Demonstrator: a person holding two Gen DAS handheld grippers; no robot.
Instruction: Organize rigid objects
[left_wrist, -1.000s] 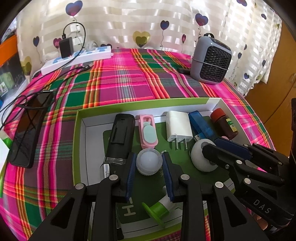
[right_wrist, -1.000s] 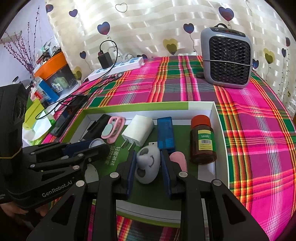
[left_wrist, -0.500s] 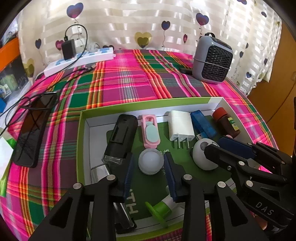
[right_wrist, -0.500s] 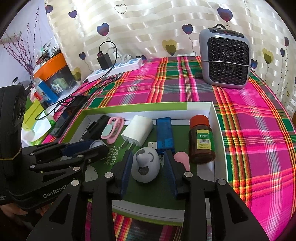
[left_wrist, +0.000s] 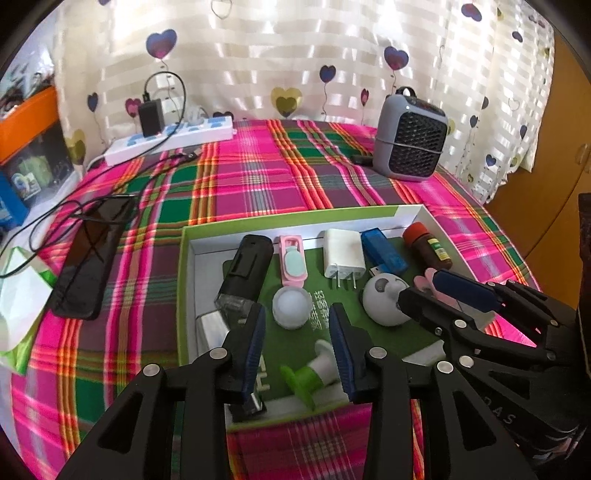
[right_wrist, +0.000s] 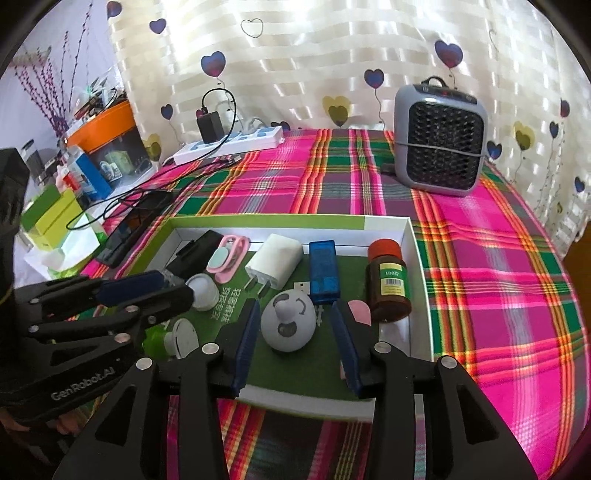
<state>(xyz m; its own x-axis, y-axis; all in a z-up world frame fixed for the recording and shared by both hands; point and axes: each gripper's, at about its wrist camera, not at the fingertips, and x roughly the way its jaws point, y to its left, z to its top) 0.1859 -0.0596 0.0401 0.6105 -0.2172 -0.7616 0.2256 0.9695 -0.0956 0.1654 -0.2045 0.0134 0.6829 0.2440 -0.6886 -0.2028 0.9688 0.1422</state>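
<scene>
A green-rimmed white box (left_wrist: 295, 218) (right_wrist: 258, 220) holds small items. A pale round cap (left_wrist: 291, 307) (right_wrist: 202, 291) lies loose on the green liner, just ahead of my open, empty left gripper (left_wrist: 295, 328). A white egg-shaped toy with a face (right_wrist: 288, 325) (left_wrist: 384, 304) lies loose between the fingers of my open right gripper (right_wrist: 293, 325). Also in the box are a black device (left_wrist: 246, 275), a pink clip (left_wrist: 293, 261), a white charger (left_wrist: 342, 254), a blue stick (left_wrist: 383, 250), a brown bottle (right_wrist: 388, 280) and a green-and-white piece (left_wrist: 314, 374).
The box sits on a pink and green plaid cloth (left_wrist: 258, 177). A grey heater (left_wrist: 410, 144) (right_wrist: 439, 144) stands at the back right. A power strip (left_wrist: 170, 138) with cables and a black phone (left_wrist: 92, 254) lie at the left. Boxes (right_wrist: 51, 218) crowd the left edge.
Both grippers have opened and pulled back. The left let go of the round cap; the right let go of the egg-shaped toy. Both items now rest in the box.
</scene>
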